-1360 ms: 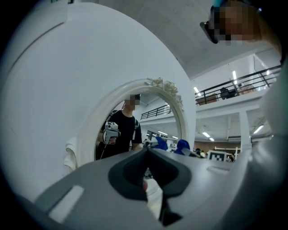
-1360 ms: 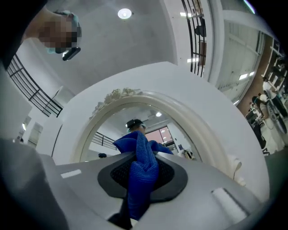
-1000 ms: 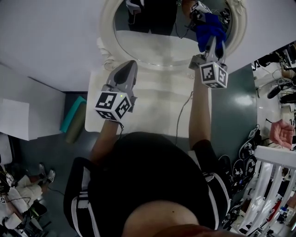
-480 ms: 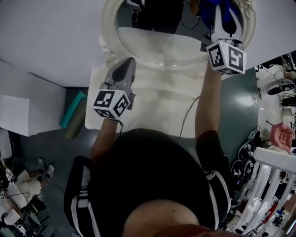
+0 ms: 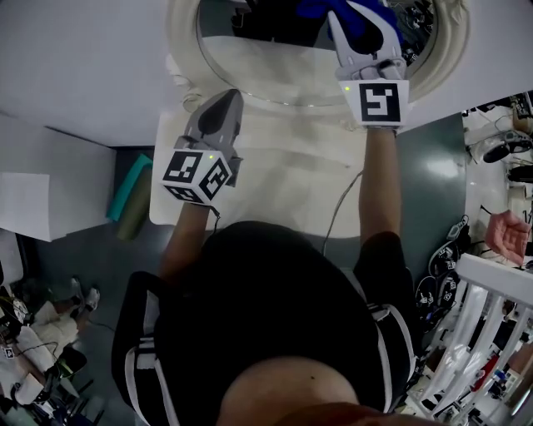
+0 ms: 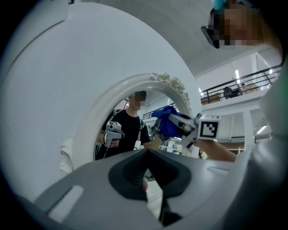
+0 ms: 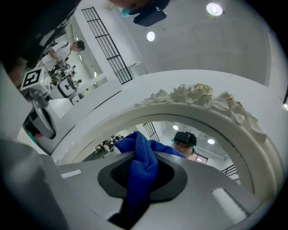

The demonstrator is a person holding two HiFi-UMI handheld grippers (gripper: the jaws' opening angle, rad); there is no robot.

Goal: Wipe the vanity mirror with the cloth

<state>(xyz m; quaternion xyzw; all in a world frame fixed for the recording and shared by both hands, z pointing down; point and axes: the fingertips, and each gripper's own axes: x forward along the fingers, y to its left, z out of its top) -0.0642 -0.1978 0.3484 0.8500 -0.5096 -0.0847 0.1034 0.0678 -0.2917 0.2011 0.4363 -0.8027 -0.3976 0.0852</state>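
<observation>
The vanity mirror [image 5: 275,58] is an oval in a white ornate frame [image 7: 202,101], standing at the back of a white table [image 5: 275,183]. My right gripper [image 5: 358,21] is shut on a blue cloth [image 5: 315,8], and the cloth is held against the glass in the upper right part. In the right gripper view the cloth [image 7: 141,166] bunches out between the jaws in front of the mirror. My left gripper [image 5: 226,98] hovers over the table at the mirror's lower left, shut and holding nothing [image 6: 146,150]. The left gripper view shows the cloth [image 6: 166,121] by the frame [image 6: 112,103].
A cable [image 5: 337,208] runs across the table toward the person. A teal roll [image 5: 129,195] and a white box [image 5: 33,208] lie on the floor at left. A white rack [image 5: 491,283] and assorted clutter crowd the right side.
My right gripper has carried the blue cloth up the mirror and then leftward across the glass. The left gripper has stayed nearly where it was.
</observation>
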